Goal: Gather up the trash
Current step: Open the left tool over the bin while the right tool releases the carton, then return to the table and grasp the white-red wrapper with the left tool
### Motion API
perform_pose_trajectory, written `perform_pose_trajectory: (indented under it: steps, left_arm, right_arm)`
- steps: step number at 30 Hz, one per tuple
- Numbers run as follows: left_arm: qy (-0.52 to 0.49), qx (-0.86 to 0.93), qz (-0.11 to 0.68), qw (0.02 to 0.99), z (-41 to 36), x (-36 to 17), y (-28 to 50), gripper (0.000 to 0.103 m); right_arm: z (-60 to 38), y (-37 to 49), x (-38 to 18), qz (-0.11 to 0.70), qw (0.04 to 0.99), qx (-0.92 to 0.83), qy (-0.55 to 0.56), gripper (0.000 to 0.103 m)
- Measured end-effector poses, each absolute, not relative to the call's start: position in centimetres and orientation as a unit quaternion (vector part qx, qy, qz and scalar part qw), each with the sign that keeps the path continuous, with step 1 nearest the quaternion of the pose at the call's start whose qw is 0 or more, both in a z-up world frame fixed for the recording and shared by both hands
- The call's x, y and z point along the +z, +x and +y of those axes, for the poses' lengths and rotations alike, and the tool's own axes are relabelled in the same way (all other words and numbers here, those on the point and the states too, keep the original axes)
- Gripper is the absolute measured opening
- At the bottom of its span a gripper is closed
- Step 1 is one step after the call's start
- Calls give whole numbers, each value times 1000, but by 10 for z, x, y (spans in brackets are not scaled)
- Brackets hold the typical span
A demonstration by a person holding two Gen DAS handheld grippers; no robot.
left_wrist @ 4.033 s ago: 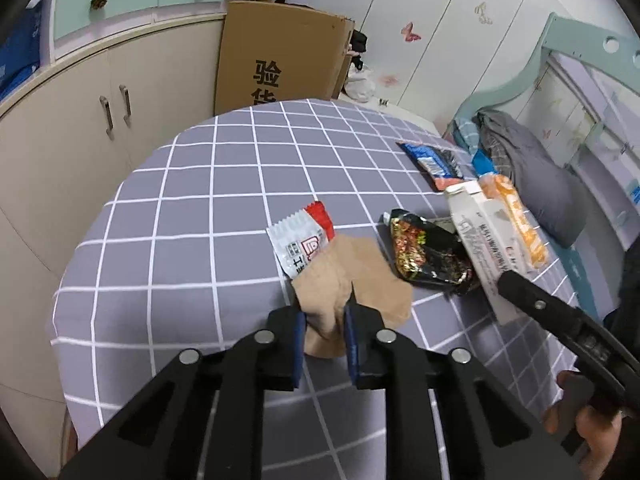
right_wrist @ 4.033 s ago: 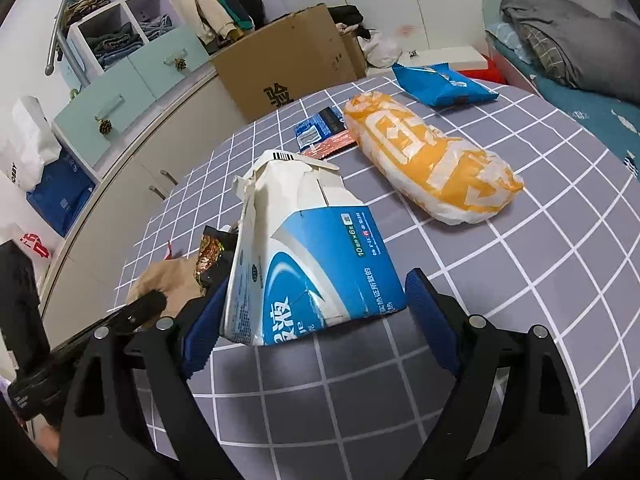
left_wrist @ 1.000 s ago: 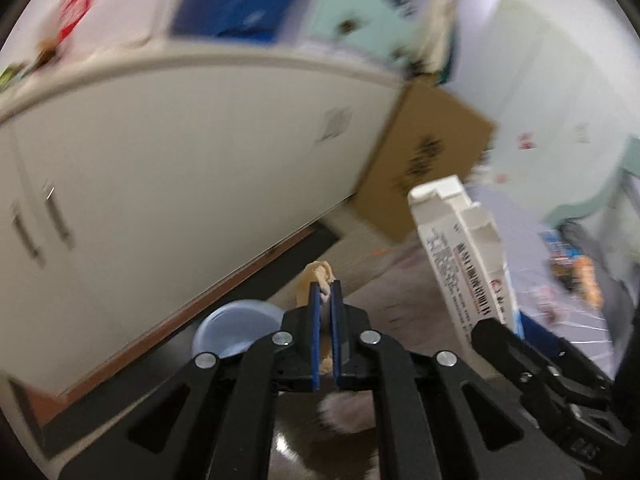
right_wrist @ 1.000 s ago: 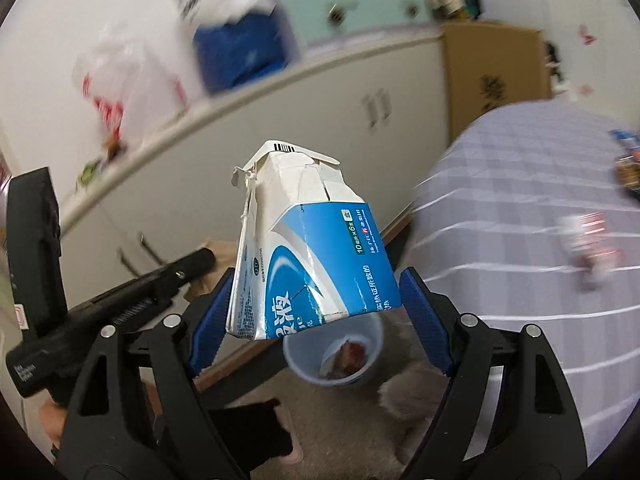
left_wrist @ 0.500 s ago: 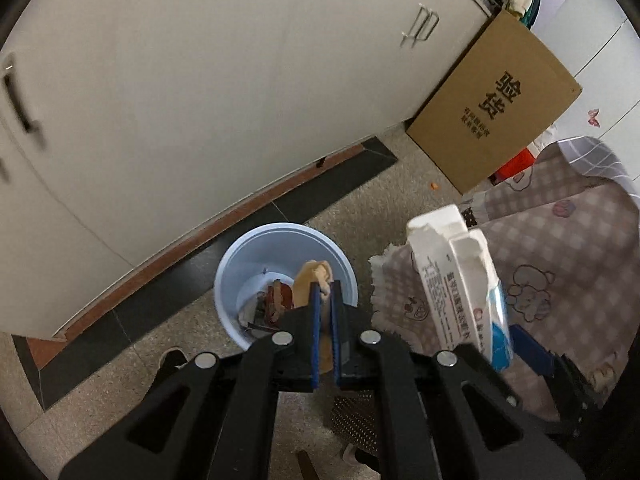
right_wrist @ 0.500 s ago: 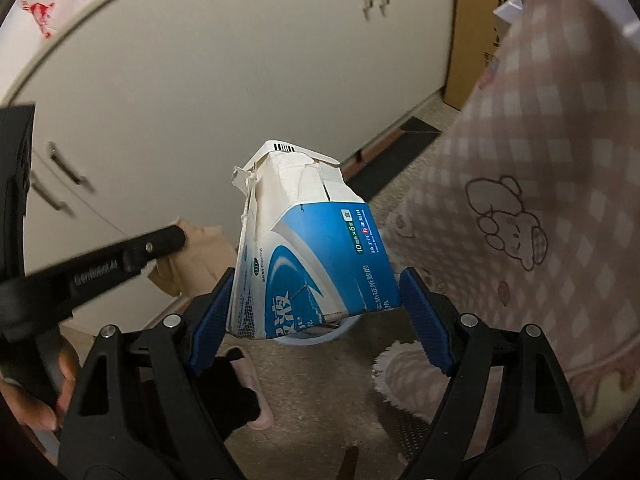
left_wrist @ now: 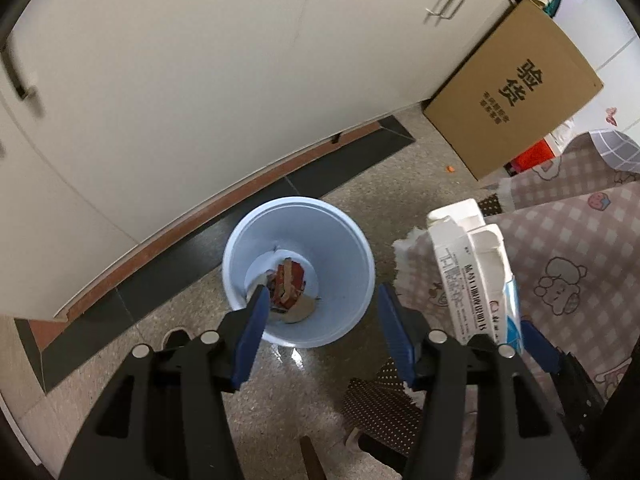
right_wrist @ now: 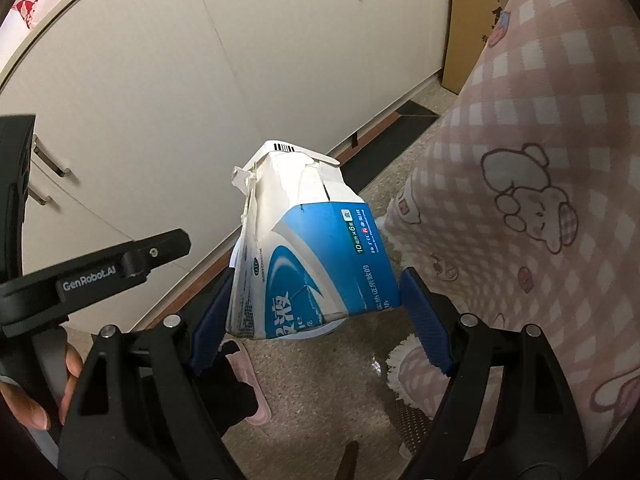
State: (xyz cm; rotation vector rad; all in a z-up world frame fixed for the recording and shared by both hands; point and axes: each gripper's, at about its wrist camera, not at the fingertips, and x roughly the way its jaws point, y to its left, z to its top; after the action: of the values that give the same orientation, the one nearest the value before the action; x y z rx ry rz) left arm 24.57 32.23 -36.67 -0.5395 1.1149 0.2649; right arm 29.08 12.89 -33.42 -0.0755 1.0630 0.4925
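Observation:
A pale blue bin stands on the floor by the cupboards. Inside lie a red wrapper and the brown paper. My left gripper is open and empty, right above the bin's near rim. My right gripper is shut on a white and blue carton, held upright to the right of the bin; the carton also shows in the left wrist view. The bin's rim peeks out below the carton.
White cupboards run behind the bin. A cardboard box leans at the right. A pink checked cloth hangs at the right. Pink slippers and a dotted mat lie on the floor.
My left gripper has opened and the brown paper has dropped into the bin. The right gripper still holds the carton beside the bin.

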Motion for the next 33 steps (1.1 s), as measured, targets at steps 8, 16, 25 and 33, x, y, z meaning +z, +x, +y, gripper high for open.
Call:
perform_pose_trajectory:
  steps: [8, 16, 25, 33]
  left_arm:
    - [-254, 150, 495, 817, 340, -351, 229, 60]
    - [-258, 169, 463, 831, 352, -331, 215, 64]
    - [-257, 167, 444, 842, 348, -304, 204, 65]
    - [-252, 154, 409, 863, 331, -255, 186, 65]
  right_arm:
    - [135, 291, -327, 495, 834, 241, -24, 80]
    - [139, 300, -311, 463, 849, 255, 13, 82]
    - [139, 293, -294, 449, 854, 261, 13, 83]
    - [127, 266, -238, 407, 872, 272, 6, 83]
